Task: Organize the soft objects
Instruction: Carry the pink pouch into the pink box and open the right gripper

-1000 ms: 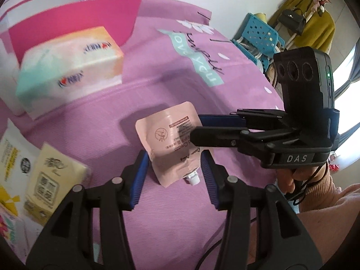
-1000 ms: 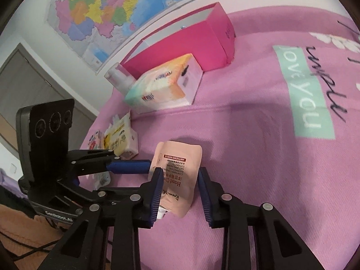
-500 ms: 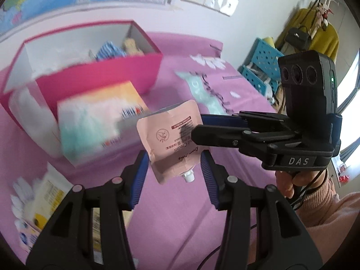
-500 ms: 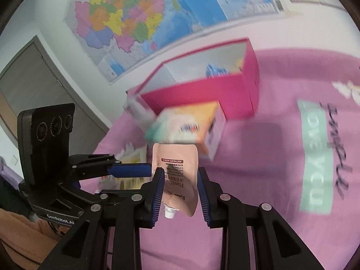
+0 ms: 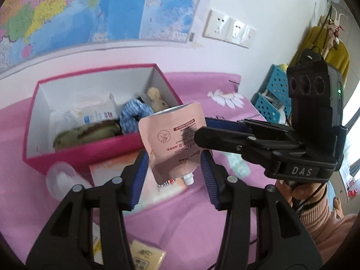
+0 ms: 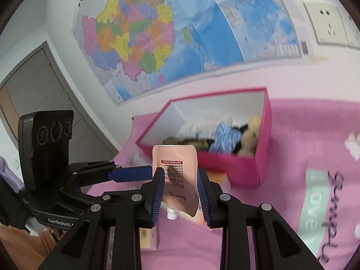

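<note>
pink pouch (image 6: 178, 177) in right tool (image 6: 180, 191)

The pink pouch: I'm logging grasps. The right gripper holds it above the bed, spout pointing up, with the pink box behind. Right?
Not quite. The pink pouch hangs with its white spout pointing down, as the right wrist view shows. The right gripper does hold it above the bed, the pink box behind.

My two handheld grippers, both black plastic with blue ribbed pads

Left gripper (image 5: 175, 175) reads "GenRobot", right gripper (image 6: 180, 191) reads "DAS" with a green LED; silver screws, triple-lens housings, a thin black cable, and my peachy-pink knit sleeve (image 5: 324, 222).
</note>
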